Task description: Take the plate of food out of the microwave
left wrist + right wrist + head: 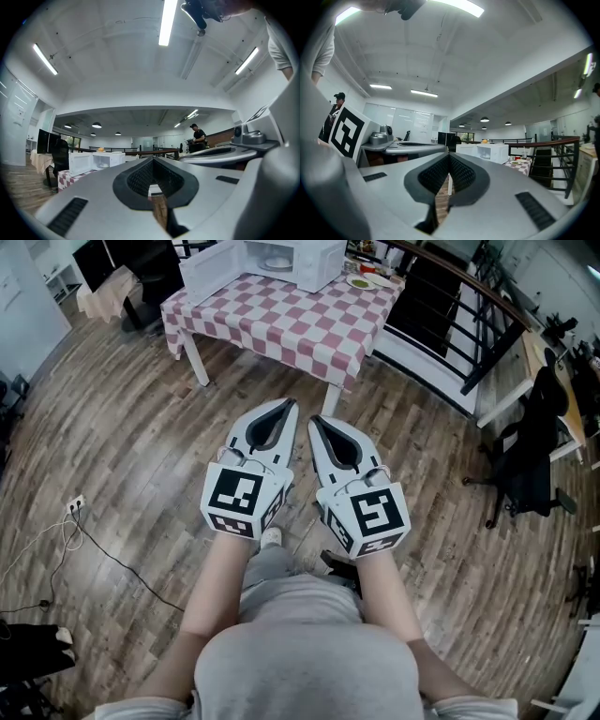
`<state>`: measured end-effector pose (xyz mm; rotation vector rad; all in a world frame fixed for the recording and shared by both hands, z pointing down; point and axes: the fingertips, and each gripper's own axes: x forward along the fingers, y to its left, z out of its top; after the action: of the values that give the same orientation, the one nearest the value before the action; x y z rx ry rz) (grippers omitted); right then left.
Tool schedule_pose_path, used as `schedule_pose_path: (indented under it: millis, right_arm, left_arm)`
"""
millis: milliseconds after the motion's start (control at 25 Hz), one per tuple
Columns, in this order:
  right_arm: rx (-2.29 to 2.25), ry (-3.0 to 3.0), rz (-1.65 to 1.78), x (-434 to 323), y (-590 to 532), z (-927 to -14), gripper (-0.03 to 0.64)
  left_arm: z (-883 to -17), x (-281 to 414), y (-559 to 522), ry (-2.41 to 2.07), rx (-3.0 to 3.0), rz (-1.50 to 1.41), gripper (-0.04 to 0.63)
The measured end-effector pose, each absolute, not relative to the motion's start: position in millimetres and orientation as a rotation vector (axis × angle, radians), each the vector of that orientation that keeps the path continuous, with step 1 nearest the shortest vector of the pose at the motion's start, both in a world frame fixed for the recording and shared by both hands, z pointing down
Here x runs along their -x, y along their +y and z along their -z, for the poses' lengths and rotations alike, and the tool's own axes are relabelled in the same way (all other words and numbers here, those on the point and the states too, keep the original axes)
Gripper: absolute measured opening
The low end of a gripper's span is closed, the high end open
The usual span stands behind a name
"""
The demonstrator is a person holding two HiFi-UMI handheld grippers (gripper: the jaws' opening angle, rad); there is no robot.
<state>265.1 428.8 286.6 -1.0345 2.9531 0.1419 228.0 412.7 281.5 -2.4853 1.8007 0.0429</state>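
The plate of food [277,262] sits inside the open microwave [314,263]. It shows only as a pale disc in the cavity, and what lies on it is too small to make out. The microwave stands at the far end of a bench [281,320] under a red-and-white checked cloth. The head view's upper edge cuts off its top, and its door [211,270] is swung out to the left. A round orange thing [101,149] rests on top of the microwave, too distant to identify. To the right of the microwave, small dishes [361,281] stand on the cloth, one holding something green.

Well short of the bench, over the wooden floor [122,456], the left gripper [289,405] and right gripper [314,420] are held side by side, pointing toward the bench. The left fingers [117,187] are pressed together with nothing between them. The right fingers [497,187] are likewise closed and empty, with only a thin slit of floor showing past them. Each gripper view's lower half is filled by its own grey shell, which hides the bench legs. In the left gripper view a person [199,136] stands far off, small and dim.
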Motion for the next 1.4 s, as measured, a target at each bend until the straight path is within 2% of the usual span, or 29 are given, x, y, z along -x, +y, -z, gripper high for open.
schedule_pose_path:
  millis: [680,1400]
  right_arm:
    - [1.068,2.952,-0.111,-161.6,310.5,-287.8,0.023]
    - [1.077,2.995,-0.109,-107.9,223.2,-300.4,0.023]
  left_arm:
    - [-280.0,-126.4,297.6,1.776,2.463,0.041,0.002]
    - [-283.5,-64.9,216.9,1.815,2.436,0.021,0.002]
